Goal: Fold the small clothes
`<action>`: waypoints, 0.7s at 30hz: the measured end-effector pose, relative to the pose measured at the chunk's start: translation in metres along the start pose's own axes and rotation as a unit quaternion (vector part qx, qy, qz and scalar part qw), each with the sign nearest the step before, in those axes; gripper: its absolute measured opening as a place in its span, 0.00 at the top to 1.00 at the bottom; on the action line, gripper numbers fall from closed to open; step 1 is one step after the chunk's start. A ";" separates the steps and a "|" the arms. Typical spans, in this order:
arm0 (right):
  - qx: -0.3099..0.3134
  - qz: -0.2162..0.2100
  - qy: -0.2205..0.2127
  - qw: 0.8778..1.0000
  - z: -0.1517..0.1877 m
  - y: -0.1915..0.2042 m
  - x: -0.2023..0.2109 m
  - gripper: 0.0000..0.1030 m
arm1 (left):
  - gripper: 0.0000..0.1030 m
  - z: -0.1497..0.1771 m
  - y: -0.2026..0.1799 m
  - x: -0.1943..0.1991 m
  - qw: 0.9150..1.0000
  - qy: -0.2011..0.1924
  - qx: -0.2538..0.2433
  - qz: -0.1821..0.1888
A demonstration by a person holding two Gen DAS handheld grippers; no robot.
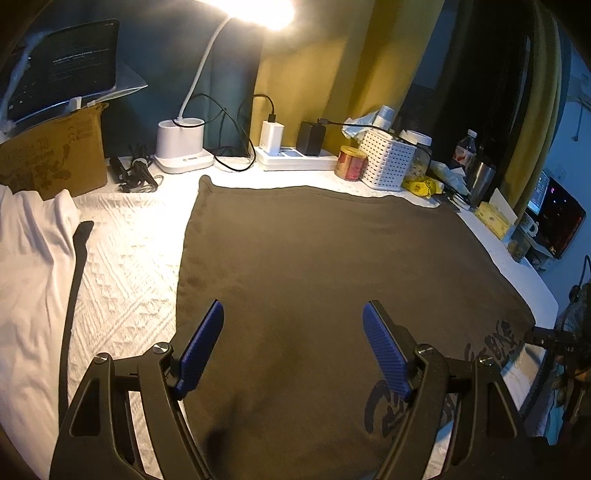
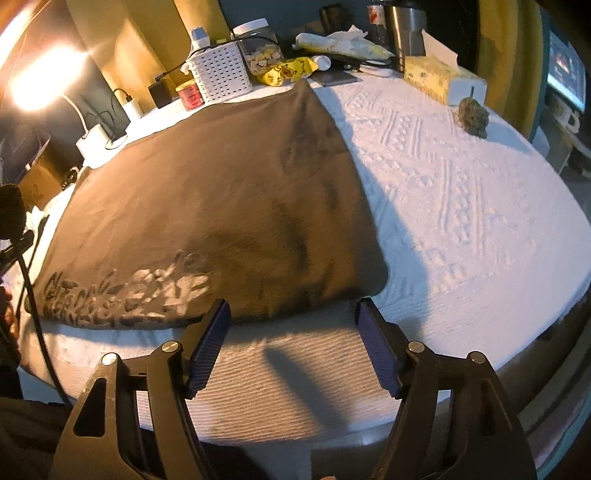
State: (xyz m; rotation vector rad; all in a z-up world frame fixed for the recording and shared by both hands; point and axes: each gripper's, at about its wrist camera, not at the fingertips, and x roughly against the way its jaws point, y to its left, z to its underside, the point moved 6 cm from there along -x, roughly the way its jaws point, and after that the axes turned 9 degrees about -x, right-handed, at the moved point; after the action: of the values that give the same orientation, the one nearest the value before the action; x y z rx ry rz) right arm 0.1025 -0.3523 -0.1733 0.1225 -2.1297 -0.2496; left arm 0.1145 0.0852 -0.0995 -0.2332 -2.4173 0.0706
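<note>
One flat brown fleece cloth (image 1: 314, 266) lies on ridged white bedspread (image 1: 125, 258).

A table covered by a white textured cloth (image 2: 461, 192) is lit by a glaring desk lamp (image 1: 255, 11) on a white base (image 1: 181, 146), and is backed by yellow curtains (image 1: 314, 66) and a dark teal wall (image 1: 159, 74).

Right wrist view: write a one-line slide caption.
Open right hand-held gripper poised at the near edge of a brown garment spread flat on a white textured cover.
</note>
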 end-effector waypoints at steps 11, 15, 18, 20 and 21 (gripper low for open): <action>-0.028 -0.018 -0.033 0.999 -0.031 0.011 -0.022 0.17 | 0.25 -0.006 0.004 -0.017 1.000 0.022 -0.008 -0.002; -0.046 -0.033 -0.045 0.997 -0.050 0.012 -0.033 0.17 | 0.25 -0.007 0.013 -0.024 0.999 0.032 0.000 -0.012; -0.064 -0.048 -0.050 0.996 -0.065 0.014 -0.041 0.17 | 0.25 -0.010 0.017 -0.028 0.999 0.036 0.006 -0.018; -0.068 -0.056 -0.052 0.995 -0.072 0.015 -0.045 0.17 | 0.25 -0.012 0.020 -0.031 0.999 0.039 0.006 -0.021; -0.067 -0.064 -0.053 0.994 -0.077 0.017 -0.049 0.17 | 0.25 -0.013 0.021 -0.032 0.999 0.040 0.006 -0.022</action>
State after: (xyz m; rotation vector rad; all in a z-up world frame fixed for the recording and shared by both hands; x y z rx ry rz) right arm 0.1945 -0.3367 -0.1694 0.1707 -2.2062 -0.4835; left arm 0.1501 0.0992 -0.1125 -0.1744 -2.3401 0.0554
